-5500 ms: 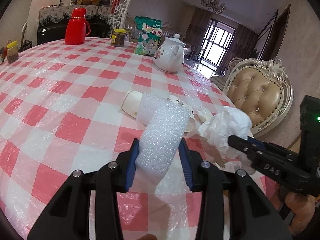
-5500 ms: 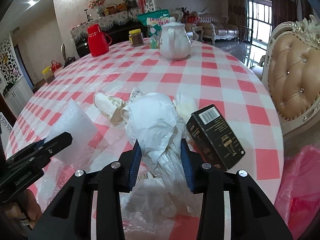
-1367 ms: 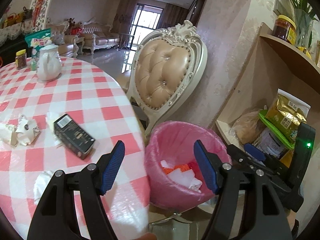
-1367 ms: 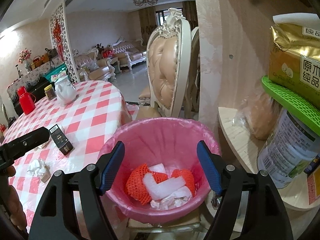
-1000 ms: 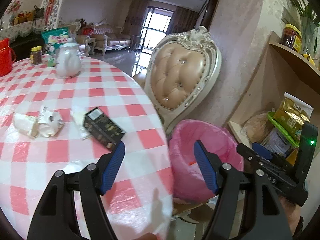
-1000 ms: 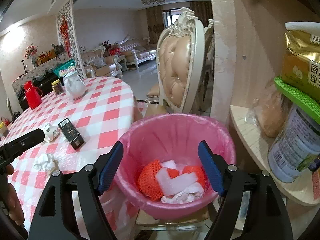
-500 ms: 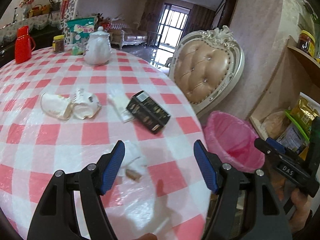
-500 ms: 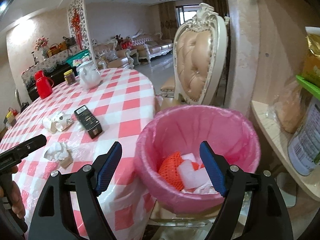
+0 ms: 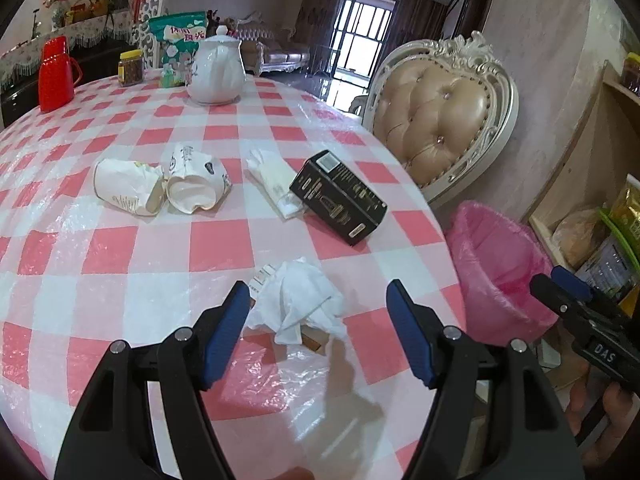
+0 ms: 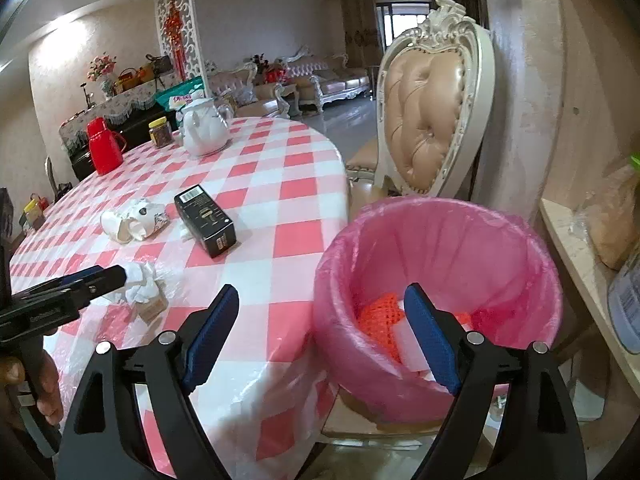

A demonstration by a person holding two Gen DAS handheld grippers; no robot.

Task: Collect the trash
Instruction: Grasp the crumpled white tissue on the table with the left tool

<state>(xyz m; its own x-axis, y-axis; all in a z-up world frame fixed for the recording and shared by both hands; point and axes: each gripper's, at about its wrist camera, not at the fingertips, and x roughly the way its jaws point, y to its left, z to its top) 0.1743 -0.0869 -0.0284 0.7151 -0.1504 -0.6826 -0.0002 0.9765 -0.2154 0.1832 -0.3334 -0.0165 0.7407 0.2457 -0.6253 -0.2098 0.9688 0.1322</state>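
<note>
Lining up my left tool [image 9: 316, 316], jaws wide and empty, on the crumpled tissue [image 9: 298, 300] sitting on the counter [image 9: 224, 240] right between them, right tool [image 10: 320, 336] opening empty by the bin [image 10: 440, 240], so next is closing on it.

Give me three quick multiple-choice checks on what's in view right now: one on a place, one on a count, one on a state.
1. Where does the black box lie?
A. in the pink-lined bin
B. on the checked tablecloth
C. on the chair seat

2. How many crushed paper cups lie side by side on the table?
A. two
B. four
C. none

3. What is the left gripper doing?
A. clamped on the teapot
B. clamped on the black box
C. open, with the crumpled tissue in front of it

Answers:
1 B, the box rests flat on the tablecloth, beside the bin.
2 A, two cups lie side by side.
3 C, both pads stand clear of the tissue.
</note>
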